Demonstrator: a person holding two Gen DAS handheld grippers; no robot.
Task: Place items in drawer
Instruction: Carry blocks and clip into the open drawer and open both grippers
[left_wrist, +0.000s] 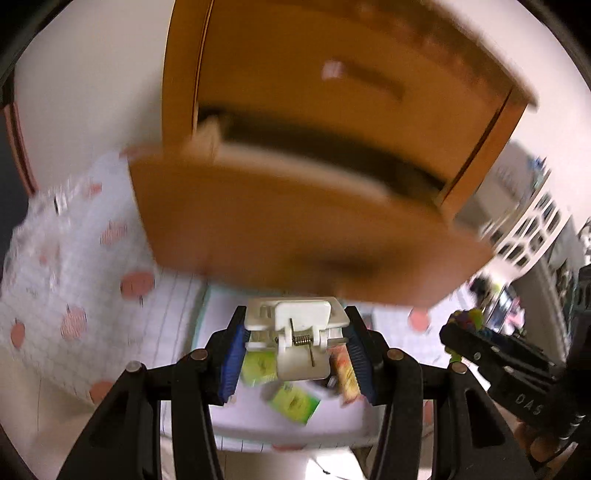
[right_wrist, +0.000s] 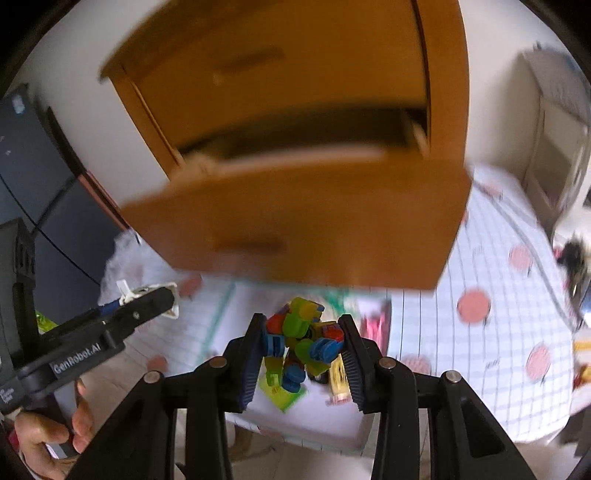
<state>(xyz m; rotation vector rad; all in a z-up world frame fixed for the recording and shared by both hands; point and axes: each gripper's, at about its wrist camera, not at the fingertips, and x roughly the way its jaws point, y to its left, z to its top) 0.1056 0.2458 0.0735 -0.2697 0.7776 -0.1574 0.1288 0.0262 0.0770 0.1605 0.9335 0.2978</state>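
Note:
A small wooden cabinet stands ahead with its lower drawer (left_wrist: 288, 229) (right_wrist: 295, 229) pulled out; the views are blurred. My left gripper (left_wrist: 297, 341) is shut on a white plastic clip (left_wrist: 301, 332), held just below the drawer front. My right gripper (right_wrist: 303, 343) is shut on a colourful block toy (right_wrist: 301, 339) of green, blue and red pieces, also below the drawer front. Each gripper shows at the edge of the other's view: the right gripper (left_wrist: 461, 332) and the left gripper (right_wrist: 162, 299). The drawer's inside is dark.
A white tray (left_wrist: 288, 428) (right_wrist: 314, 421) below the grippers holds green packets (left_wrist: 293, 402) and a yellow-red packet (left_wrist: 347, 376). The table has a checked cloth with pink dots (right_wrist: 498, 314). A white rack (left_wrist: 532, 221) stands at the right. A hand (right_wrist: 44, 435) holds the left gripper.

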